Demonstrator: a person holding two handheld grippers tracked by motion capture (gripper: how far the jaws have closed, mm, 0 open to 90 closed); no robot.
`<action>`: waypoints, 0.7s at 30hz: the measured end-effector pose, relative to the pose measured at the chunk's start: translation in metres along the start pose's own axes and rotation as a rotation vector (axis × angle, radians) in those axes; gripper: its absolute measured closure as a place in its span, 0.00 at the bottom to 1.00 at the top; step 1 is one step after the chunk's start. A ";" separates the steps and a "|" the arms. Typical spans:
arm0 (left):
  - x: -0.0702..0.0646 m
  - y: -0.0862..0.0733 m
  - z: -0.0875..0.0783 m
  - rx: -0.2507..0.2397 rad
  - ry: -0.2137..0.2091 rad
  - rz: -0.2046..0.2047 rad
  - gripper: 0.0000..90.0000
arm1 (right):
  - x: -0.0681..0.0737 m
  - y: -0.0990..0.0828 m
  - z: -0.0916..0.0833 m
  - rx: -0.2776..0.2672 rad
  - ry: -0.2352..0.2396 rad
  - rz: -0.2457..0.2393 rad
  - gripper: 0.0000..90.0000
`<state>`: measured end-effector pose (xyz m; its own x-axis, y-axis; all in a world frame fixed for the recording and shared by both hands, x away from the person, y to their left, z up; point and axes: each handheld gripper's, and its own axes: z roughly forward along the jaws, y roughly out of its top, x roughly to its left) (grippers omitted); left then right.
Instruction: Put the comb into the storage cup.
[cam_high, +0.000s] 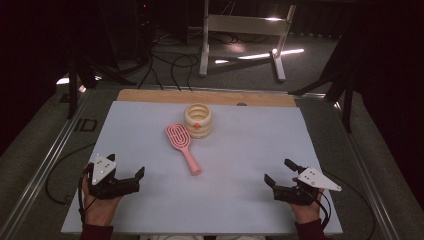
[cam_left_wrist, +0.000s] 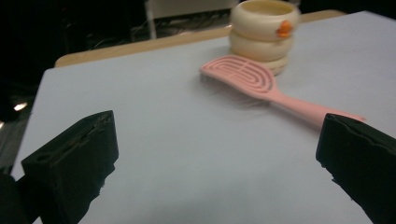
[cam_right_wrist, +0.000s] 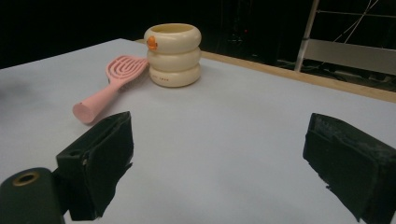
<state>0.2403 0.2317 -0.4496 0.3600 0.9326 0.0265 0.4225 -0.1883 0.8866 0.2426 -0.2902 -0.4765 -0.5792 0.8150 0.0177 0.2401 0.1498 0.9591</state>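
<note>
Left hand-held gripper (cam_high: 127, 173) and right hand-held gripper (cam_high: 280, 172) gape empty; at twelve o'clock, pink hairbrush (cam_high: 182, 145) touches cream ringed cup (cam_high: 198, 120), bench (cam_high: 235, 165) between unobstructed.

pink hairbrush (cam_left_wrist: 261, 83) smooth matt plastic; cream ringed cup (cam_right_wrist: 173, 53) glossy plastic; table sheet (cam_high: 240, 165) pale, matt, smooth; wood edge strip (cam_high: 150, 95) bare; jaws black, matt.

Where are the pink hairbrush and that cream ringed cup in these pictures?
pink hairbrush (cam_high: 179, 136), high view, on its slotted head.
cream ringed cup (cam_right_wrist: 173, 56), right gripper view, on its middle ring.
</note>
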 end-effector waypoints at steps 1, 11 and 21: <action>0.000 0.002 0.002 0.010 0.003 -0.009 0.00 | 0.000 0.000 0.000 0.002 -0.001 0.002 0.10; -0.009 0.028 0.020 0.082 0.016 0.001 0.00 | 0.000 0.000 0.001 0.007 -0.002 -0.001 0.10; -0.021 0.043 0.042 0.126 -0.004 0.007 0.00 | 0.000 -0.001 0.001 0.011 -0.002 0.001 0.10</action>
<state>0.2858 0.1913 -0.4310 0.3667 0.9299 0.0299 0.5214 -0.2320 0.8211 0.2435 -0.2900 -0.4773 -0.5776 0.8161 0.0178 0.2486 0.1552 0.9561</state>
